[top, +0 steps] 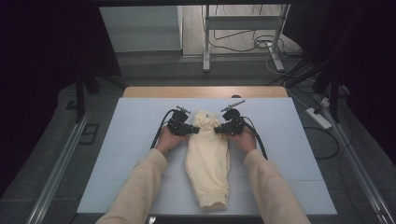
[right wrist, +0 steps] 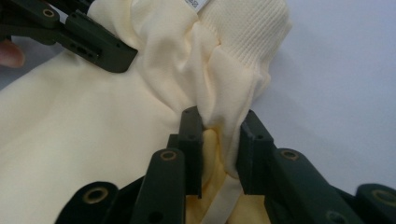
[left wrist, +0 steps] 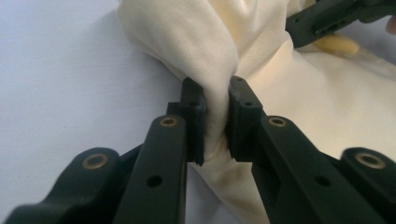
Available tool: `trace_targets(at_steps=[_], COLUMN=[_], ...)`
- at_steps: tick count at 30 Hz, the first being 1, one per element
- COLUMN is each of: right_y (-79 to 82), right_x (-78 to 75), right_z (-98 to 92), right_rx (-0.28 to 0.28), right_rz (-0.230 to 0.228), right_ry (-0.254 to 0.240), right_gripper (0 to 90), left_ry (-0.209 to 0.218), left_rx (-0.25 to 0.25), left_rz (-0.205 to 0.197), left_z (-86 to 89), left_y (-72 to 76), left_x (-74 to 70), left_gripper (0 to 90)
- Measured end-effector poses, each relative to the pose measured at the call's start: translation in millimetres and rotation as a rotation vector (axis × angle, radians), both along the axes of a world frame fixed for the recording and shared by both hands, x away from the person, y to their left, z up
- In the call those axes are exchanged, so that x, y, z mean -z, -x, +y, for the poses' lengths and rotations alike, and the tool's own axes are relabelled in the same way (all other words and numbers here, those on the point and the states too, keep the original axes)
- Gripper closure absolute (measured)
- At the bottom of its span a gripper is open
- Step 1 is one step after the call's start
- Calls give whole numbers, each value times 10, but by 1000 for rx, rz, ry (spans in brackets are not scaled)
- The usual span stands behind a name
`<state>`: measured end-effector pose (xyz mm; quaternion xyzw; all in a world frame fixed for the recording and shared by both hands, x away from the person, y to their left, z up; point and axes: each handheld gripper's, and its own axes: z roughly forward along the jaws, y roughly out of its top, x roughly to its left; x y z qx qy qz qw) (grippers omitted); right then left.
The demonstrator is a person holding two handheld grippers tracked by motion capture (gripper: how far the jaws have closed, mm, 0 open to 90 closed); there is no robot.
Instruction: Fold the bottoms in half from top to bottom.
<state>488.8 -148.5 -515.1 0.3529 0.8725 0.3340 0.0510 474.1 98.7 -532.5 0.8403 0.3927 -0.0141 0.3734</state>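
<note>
A cream folded garment [top: 208, 161] lies lengthwise on the white table cover, its ribbed end [right wrist: 243, 28] at the far side. My left gripper [top: 195, 129] grips the garment's far left edge; in the left gripper view its pads [left wrist: 195, 119] pinch a bunched fold of cream cloth [left wrist: 217, 116]. My right gripper [top: 217, 130] holds the far right edge; in the right gripper view a fold of cloth [right wrist: 223, 126] sits squeezed between its fingers [right wrist: 192, 140]. Each gripper view also shows the other gripper's dark jaw farther off against the cloth.
The white cover [top: 140, 154] lies on a wooden table whose far edge [top: 205, 91] shows. Beyond it stand a metal stand's legs [top: 206, 56], cables [top: 261, 44] and a power strip [top: 319, 117] on the floor. Rails run along both sides.
</note>
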Motion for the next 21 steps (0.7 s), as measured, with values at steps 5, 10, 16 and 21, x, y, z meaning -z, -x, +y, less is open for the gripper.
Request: trace_targets(at_steps=[5,10,16,21], right_y=[41,74,130,158], right_x=[-53,-163,-334,-399], right_z=[5,-46,-66,-88], right_rx=[-20,-29,-34,-36], right_rz=[-26,-45,-102,-117], right_ry=[26,-1,-20,-37], right_gripper=[757,764,764,765], left_ry=[-37,-22,-4,1], left_rx=[22,32,39,43], left_rz=[-39,-81,-125,-141], left_z=[-12,23,57,63], left_y=[46,93,135,158], left_x=[-88,-213,-380,-436], left_gripper=[794,796,798,800])
